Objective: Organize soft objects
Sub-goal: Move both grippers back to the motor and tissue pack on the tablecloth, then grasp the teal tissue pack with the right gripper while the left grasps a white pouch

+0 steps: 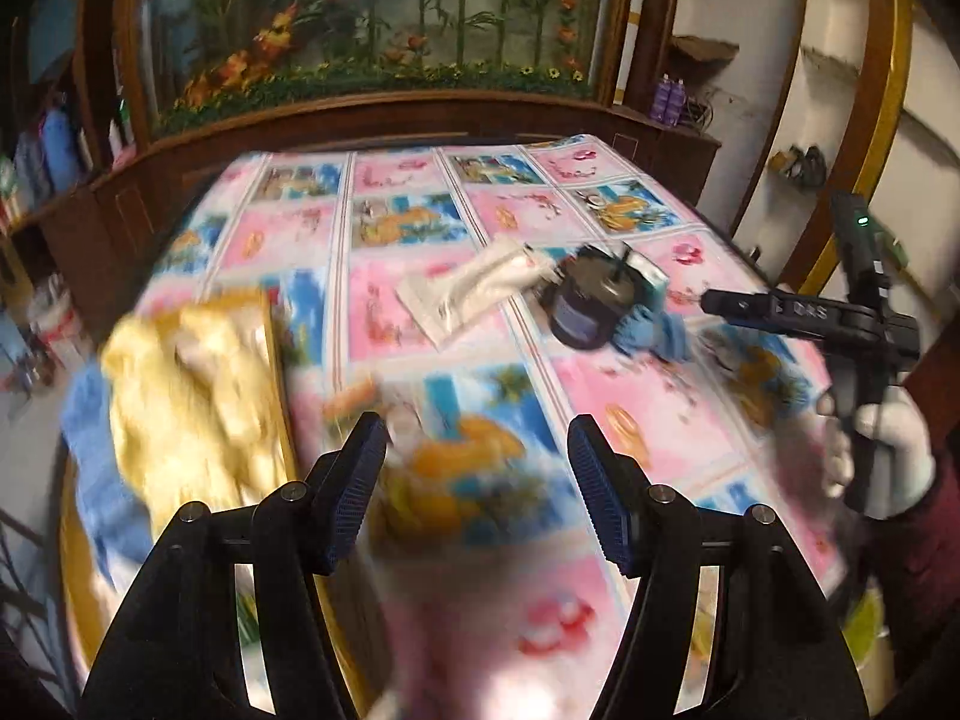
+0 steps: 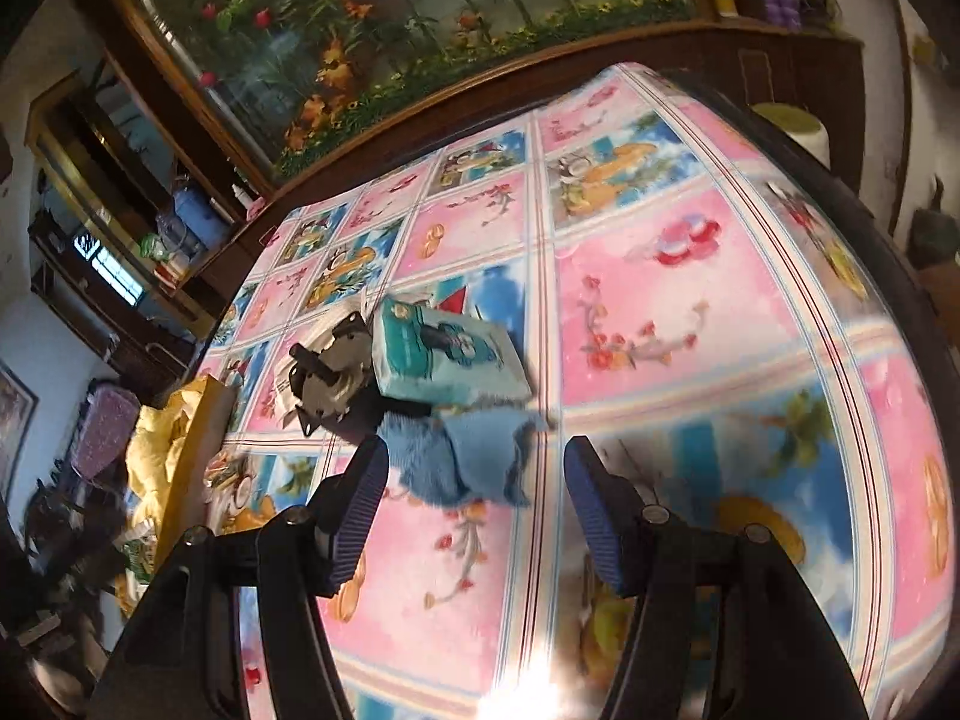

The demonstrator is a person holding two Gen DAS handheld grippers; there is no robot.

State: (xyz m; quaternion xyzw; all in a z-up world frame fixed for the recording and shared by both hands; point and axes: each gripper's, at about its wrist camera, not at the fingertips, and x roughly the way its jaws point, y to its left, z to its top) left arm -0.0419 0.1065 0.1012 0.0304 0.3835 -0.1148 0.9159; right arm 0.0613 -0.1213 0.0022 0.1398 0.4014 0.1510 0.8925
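Presently both grippers stand partly open and empty. The left gripper [image 1: 474, 480] hangs over bare patterned cloth at the near side of the bench [image 1: 630, 396]; the right gripper [image 2: 474, 492] points at the blue fluffy cloth [image 2: 462, 462], whose near edge lies just ahead of its fingertips, nothing between the pads.

Judged step: approach to pick up the blue cloth. To do it well, the right gripper should come down over a bunched fold near the cloth's middle, clear of the teal tissue pack [image 2: 444, 354] touching its far edge and the dark round tool [image 2: 336, 372] beside it, then close fully, since thin pile slips easily.

Condition of the item: shaggy, crumpled, lying flat and limp, partly tucked under the pack. A yellow fabric heap [image 1: 192, 378] sits in a container at the bench's left edge, probably the destination. Both views are blurred.
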